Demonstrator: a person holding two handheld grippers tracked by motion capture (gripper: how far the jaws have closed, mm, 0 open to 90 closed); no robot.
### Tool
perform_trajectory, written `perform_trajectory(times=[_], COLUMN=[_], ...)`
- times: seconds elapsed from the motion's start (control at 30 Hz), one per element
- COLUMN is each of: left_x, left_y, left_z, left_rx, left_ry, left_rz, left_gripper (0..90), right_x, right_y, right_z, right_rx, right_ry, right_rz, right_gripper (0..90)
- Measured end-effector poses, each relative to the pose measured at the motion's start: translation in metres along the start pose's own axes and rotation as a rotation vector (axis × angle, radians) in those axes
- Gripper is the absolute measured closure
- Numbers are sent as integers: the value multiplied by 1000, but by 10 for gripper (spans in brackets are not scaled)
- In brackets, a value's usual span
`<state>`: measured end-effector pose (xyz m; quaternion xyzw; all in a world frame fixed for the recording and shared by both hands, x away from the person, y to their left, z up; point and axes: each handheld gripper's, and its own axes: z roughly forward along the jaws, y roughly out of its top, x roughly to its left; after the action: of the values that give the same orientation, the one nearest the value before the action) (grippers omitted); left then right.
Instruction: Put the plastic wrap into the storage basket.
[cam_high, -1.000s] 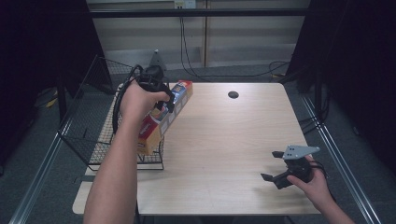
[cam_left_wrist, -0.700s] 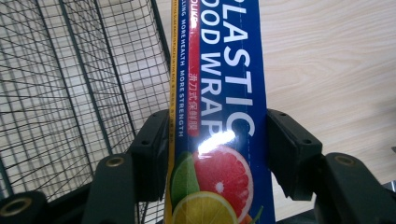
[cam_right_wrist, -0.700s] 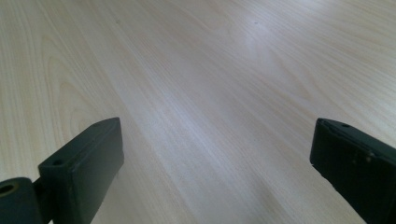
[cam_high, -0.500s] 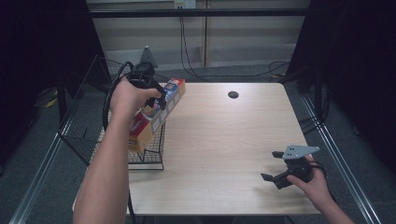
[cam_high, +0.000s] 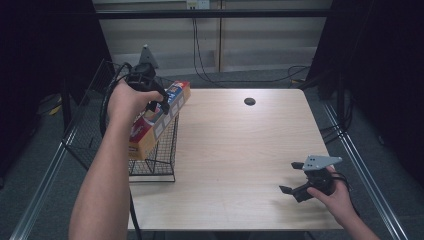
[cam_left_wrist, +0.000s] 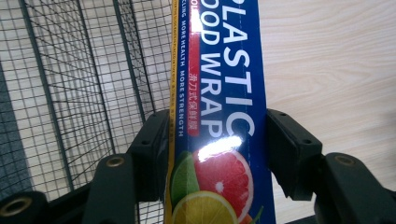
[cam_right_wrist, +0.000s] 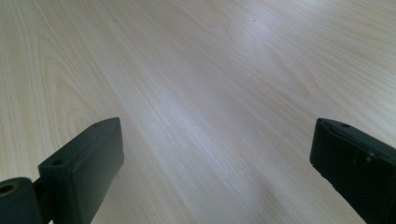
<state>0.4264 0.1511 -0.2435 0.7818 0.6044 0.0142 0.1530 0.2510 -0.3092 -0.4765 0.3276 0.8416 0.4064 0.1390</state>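
My left claw (cam_high: 159, 102) grips a plastic-wrap box (cam_left_wrist: 219, 116), tilted w/ its low end in the wire basket (cam_high: 155, 145) at the counter's (cam_high: 240, 150) left edge. My right claw (cam_high: 295, 177), released, rests near the front-right corner.

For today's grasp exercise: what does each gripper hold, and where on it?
Left gripper clamps the plastic wrap box across its long sides; right gripper holds nothing.
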Motion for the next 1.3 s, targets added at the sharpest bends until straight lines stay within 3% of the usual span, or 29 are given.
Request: perform_trajectory(times=[0.87,1.3], left_x=[28,41], left_y=[0,0], left_z=[-23,-24], left_rx=[-35,-36], left_ry=[24,38], left_rz=[-43,-59], left_gripper=[446,447], right_x=[0,-1], right_y=[2,1], right_z=[1,2], right_rx=[-10,-8], right_ry=[6,0], right_rz=[-6,1], right_gripper=[28,28])
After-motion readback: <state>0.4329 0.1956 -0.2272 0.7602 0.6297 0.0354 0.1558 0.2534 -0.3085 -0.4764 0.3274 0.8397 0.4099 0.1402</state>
